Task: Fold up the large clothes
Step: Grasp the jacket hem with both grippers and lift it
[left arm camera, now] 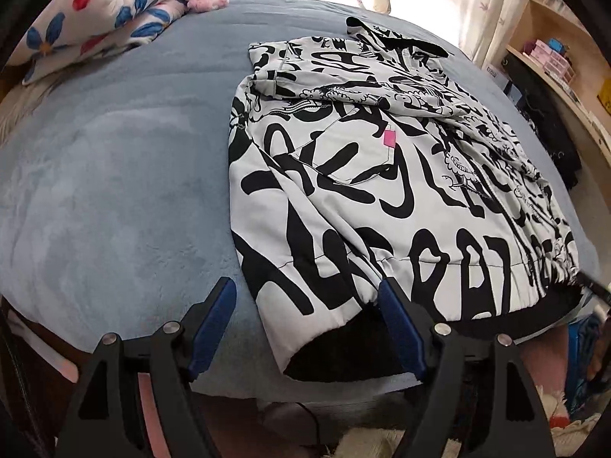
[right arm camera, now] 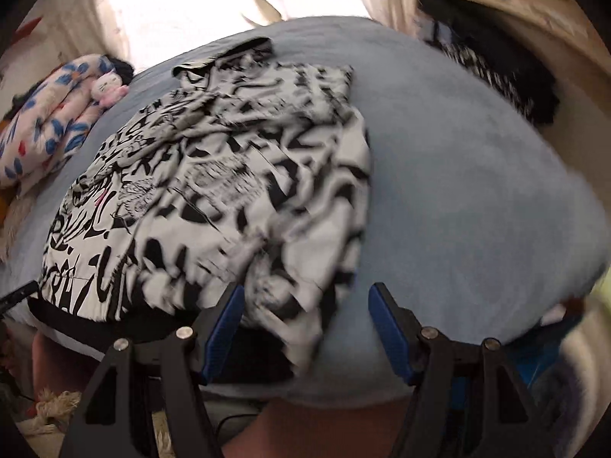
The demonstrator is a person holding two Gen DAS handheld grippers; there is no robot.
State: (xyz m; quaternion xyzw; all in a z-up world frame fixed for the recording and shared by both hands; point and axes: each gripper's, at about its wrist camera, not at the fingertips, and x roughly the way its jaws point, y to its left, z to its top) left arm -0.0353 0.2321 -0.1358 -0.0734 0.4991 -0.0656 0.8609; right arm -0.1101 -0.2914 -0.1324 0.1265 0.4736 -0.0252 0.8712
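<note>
On the blue bed [left arm camera: 114, 175], a printed jacket [left arm camera: 382, 175] lies sleeves-in, awaiting its hem fold.

Left view: left gripper [left arm camera: 307, 305], jaws wide and empty, frames the hem corner at six o'clock. Right view, blurred: right gripper [right arm camera: 305, 315] likewise wide, empty. Best pinch both corners evenly, including the black lining.

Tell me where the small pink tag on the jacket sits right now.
In the left wrist view, the pink tag sits at the top corner of the jacket's chest pocket, right of centre, on the blue bed.

jacket [right arm camera: 214, 191] motion-blurred, right view
</note>
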